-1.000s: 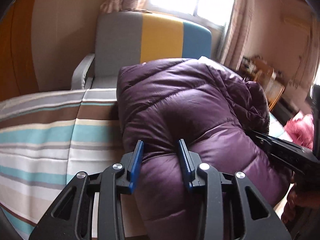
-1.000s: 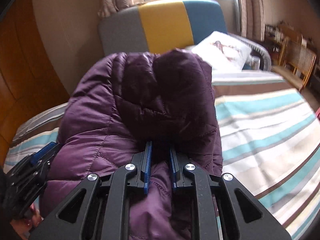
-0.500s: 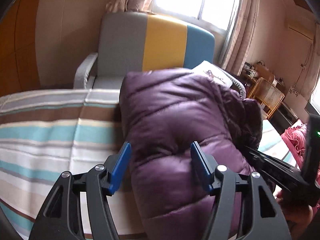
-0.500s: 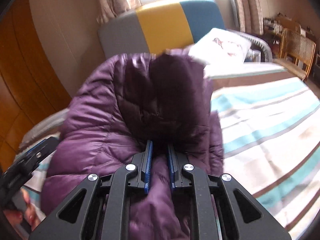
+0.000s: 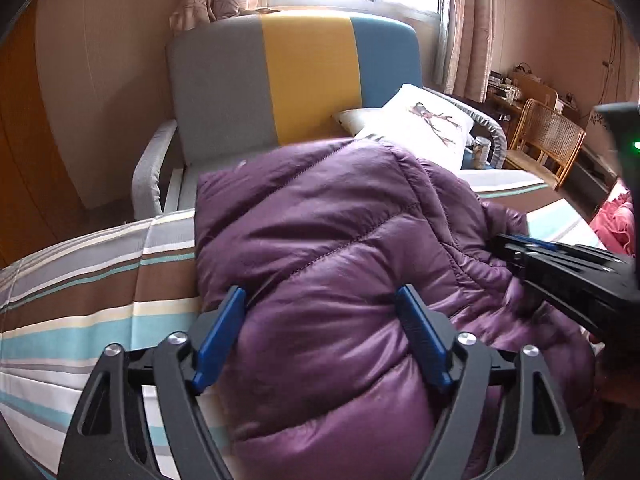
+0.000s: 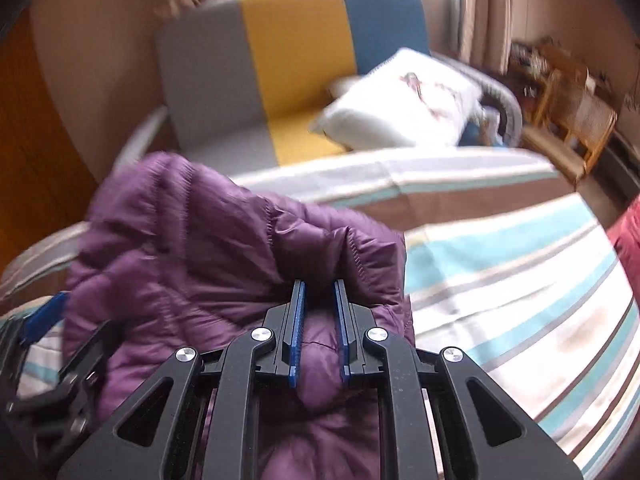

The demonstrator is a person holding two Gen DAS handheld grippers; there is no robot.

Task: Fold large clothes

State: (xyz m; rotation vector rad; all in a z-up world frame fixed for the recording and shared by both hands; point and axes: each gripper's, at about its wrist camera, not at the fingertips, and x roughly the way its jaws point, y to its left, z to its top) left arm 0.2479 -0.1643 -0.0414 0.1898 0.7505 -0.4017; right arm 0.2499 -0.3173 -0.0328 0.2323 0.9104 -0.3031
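Purple puffer jacket (image 5: 328,264) lies mostly folded into a bundle on the striped bed (image 5: 80,312), left gripper (image 5: 320,300) spread wide around its near end, gripping nothing, right gripper (image 6: 319,286) pinching a fold at its right side, final tidy left.

1. The left wrist view is taken from just behind the left gripper (image 5: 320,300), low and close over the purple jacket (image 5: 328,240), facing the sofa (image 5: 296,80) under the window.
2. The right wrist view is taken from behind the right gripper (image 6: 319,292), equally close and facing the same sofa (image 6: 288,60).
3. Jacket (image 6: 200,248), sofa, pillow (image 5: 424,124), and striped bed cover (image 6: 500,280) are shared; each gripper is seen at the other view's edge.
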